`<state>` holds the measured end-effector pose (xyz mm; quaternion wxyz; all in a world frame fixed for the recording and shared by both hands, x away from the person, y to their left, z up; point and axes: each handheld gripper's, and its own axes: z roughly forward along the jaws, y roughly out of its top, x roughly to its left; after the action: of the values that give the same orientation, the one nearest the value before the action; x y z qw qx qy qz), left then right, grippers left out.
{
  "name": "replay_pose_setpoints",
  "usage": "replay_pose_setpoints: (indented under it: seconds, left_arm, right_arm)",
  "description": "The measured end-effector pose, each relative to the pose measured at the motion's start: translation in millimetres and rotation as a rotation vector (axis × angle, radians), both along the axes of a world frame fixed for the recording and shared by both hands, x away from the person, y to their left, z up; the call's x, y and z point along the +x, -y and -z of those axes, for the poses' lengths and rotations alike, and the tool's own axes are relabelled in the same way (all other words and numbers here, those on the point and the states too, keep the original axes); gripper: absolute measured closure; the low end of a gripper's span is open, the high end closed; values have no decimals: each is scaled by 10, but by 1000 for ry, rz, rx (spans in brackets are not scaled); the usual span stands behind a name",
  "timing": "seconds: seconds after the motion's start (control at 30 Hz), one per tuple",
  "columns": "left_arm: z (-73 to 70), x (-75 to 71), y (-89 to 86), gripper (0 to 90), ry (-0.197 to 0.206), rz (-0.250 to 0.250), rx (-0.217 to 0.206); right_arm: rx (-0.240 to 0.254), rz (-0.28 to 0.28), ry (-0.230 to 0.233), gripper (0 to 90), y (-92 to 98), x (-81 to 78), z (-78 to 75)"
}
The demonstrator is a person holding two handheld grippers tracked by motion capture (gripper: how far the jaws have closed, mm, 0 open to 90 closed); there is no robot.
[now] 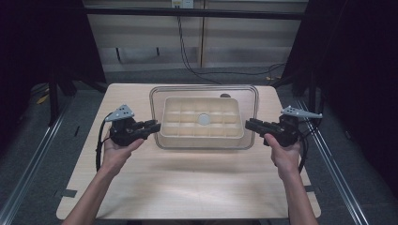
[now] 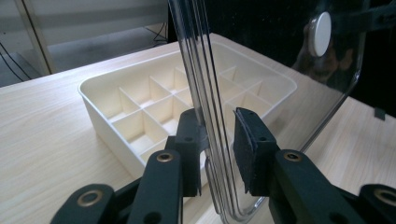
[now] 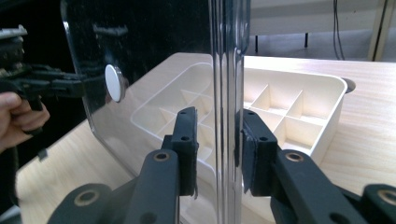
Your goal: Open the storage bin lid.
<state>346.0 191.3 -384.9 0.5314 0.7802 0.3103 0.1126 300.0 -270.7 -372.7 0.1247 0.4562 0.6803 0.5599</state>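
Observation:
A clear plastic lid (image 1: pixel 157 93) with a white round knob (image 1: pixel 203 119) hangs level just above a cream box (image 1: pixel 173 136) divided into several compartments. My left gripper (image 1: pixel 156 125) is shut on the lid's left edge and my right gripper (image 1: pixel 248 124) on its right edge. In the left gripper view the lid (image 2: pixel 289 70) stands edge-on between the pads of the left gripper (image 2: pixel 219 135), with the box (image 2: pixel 107 112) behind. In the right gripper view the right gripper (image 3: pixel 215 135) clamps the lid's rim (image 3: pixel 226 70), and the knob (image 3: pixel 114 83) shows through the pane.
The box sits at the middle back of a light wooden table (image 1: pixel 187 183). A dark cable (image 1: pixel 187 61) runs across the floor behind it. Metal rails (image 1: pixel 28 164) flank the table. The other hand (image 3: pixel 18 116) shows through the lid in the right gripper view.

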Motion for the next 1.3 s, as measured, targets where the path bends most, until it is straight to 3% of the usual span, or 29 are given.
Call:
replay_pose_setpoints:
  seconds: [0.03, 0.43, 0.63, 0.83, 1.3]
  left_arm:
    - [7, -19, -18, 724, -3, -13, 11]
    - [60, -175, -10, 725, -13, -27, 8]
    - [45, -249, 7, 726, -16, -12, 13]
    - [62, -318, -18, 735, -20, 6, 37]
    - [194, -492, -96, 736, -71, 9, 55]
  right_arm:
    - [-24, -10, 9, 703, -41, -36, -12]
    - [-59, -14, -4, 700, -79, -186, 41]
    - [-65, -5, -4, 697, -53, -270, 26]
    - [-57, -23, -32, 697, -47, -340, 68]
    - [-57, -46, -68, 701, -116, -463, 222]
